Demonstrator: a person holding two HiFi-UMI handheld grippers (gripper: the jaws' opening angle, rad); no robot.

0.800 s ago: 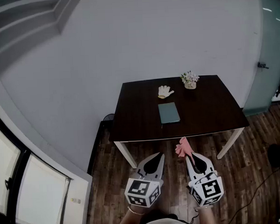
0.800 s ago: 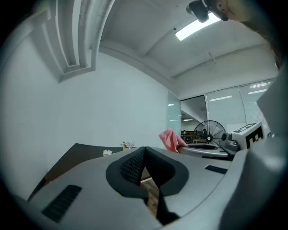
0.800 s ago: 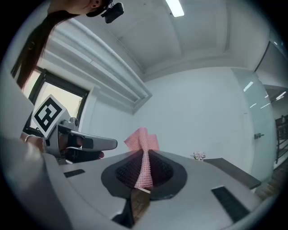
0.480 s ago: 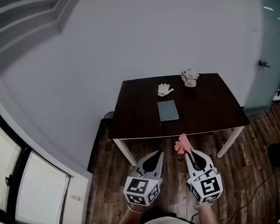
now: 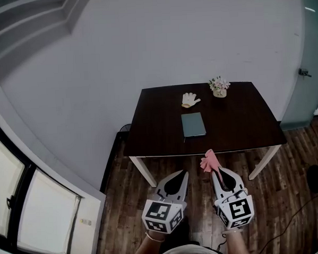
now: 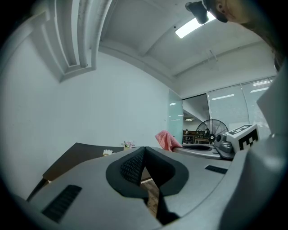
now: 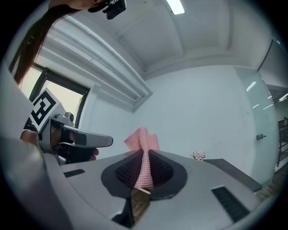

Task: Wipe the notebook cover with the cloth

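Note:
A teal notebook point(image 5: 193, 124) lies flat near the middle of the dark table point(image 5: 244, 124). My right gripper point(image 5: 216, 170) is shut on a pink cloth point(image 5: 207, 161), which sticks out past its tips; the same cloth point(image 7: 143, 155) shows pinched between the pads in the right gripper view. My left gripper point(image 5: 178, 177) is shut with nothing in it. Both grippers hang over the wooden floor, in front of the table's near edge and well short of the notebook. In the left gripper view the cloth point(image 6: 168, 140) appears at the right, beside the shut left gripper point(image 6: 145, 149).
A white glove point(image 5: 189, 100) and a small flower pot point(image 5: 219, 87) sit at the table's far edge by the wall. A glass door point(image 5: 304, 63) stands at the right, a window point(image 5: 25, 210) at the left. A cable point(image 5: 296, 212) runs over the floor.
The view has shifted slightly, so the table sits a little further right in the frame. Both grippers hold about the same pose, the cloth still held.

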